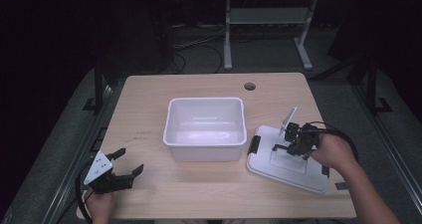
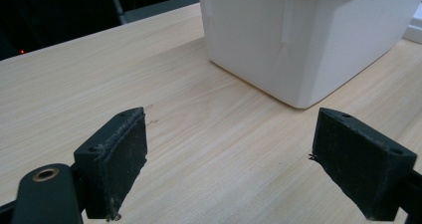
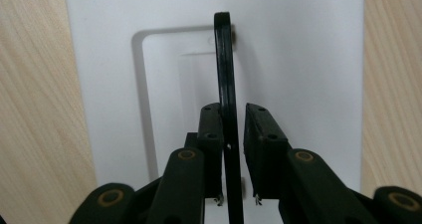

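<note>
A white lid lies flat on the table at the right, with a black latch at its end. Its thin black handle stands upright over the lid's recess. My right gripper reaches down over the lid. The handle runs between the jaws of my right gripper: the left pad lies against it and a narrow gap remains at the right pad. My left gripper rests near the table's front left corner. The jaws of my left gripper stand wide open with only bare wood between them.
A white rectangular bin with nothing inside sits in the middle of the table, and its side wall rises ahead of the left gripper. A cable hole marks the far edge. Bare tabletop lies left of the bin.
</note>
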A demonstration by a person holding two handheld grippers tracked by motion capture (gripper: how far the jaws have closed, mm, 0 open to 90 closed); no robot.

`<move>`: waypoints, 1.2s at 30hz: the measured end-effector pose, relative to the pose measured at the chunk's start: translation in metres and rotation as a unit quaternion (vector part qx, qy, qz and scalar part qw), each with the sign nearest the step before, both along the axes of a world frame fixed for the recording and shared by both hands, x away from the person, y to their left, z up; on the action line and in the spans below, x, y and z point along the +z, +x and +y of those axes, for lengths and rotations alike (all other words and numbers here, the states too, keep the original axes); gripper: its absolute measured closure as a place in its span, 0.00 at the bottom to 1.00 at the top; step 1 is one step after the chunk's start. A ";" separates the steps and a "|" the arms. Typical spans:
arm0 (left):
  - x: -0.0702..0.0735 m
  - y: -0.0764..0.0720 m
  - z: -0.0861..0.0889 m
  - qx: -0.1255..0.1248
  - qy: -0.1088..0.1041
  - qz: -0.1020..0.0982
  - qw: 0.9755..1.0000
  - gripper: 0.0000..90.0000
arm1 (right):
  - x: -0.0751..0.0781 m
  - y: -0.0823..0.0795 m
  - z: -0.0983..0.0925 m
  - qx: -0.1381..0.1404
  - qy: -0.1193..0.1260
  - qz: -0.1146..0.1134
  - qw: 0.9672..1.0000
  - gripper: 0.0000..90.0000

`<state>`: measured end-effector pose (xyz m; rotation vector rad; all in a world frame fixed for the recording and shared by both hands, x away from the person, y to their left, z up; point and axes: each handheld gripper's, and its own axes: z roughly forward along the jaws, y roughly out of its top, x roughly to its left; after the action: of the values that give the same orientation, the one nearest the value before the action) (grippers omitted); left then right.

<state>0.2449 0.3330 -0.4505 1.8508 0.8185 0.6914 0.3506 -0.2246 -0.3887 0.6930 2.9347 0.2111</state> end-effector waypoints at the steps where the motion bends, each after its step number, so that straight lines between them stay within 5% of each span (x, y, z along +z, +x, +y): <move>1: 0.000 0.000 0.000 0.000 0.000 0.000 1.000 0.15 | 0.000 0.000 0.000 0.001 0.000 0.000 1.000 0.88; 36: 0.000 0.000 0.001 0.000 -0.001 -0.001 1.000 0.15 | 0.001 0.005 -0.001 0.008 0.007 0.010 1.000 0.91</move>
<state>0.2449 0.3336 -0.4505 1.8486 0.8180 0.6930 0.3559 -0.2255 -0.3880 0.6791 2.9617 0.2277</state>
